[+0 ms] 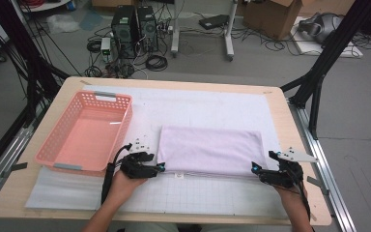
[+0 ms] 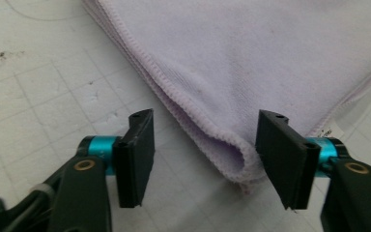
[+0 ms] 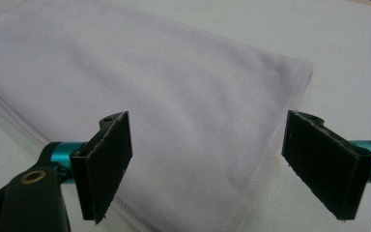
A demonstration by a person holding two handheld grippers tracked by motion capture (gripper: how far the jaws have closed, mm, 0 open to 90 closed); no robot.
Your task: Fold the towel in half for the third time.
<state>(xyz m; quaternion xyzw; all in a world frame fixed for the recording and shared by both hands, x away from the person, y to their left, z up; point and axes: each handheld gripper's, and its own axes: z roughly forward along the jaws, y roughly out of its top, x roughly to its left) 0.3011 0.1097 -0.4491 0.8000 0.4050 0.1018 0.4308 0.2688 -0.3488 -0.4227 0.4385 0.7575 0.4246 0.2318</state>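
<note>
High view: a folded lilac towel (image 1: 210, 150) lies flat on the white mat (image 1: 212, 108) at the middle of the table (image 1: 297, 145), its long edge toward me. A pink basket (image 1: 53, 150) stands on the mat to the towel's left, just beside it.

I hold the left gripper (image 1: 159, 167) at the towel's near left corner and the right gripper (image 1: 255, 168) at its near right corner, both low over the mat.

Left gripper view: the towel's (image 2: 251, 63) folded corner sits between my two jaws. The right-hand jaw stands against the fold's rounded edge; the left-hand jaw stands apart from the cloth, with bare mat (image 2: 38, 92) showing in between. The claw is released, not yet clenched on the corner. A small white label (image 2: 329, 130) pokes out from under the towel beside the right-hand jaw.

Right gripper view: my jaws stand wide apart, released, straddling the towel's (image 3: 174, 101) stitched edge. One jaw hangs over the cloth, the other over the mat (image 3: 348, 53). Neither pad presses on anything.
</note>
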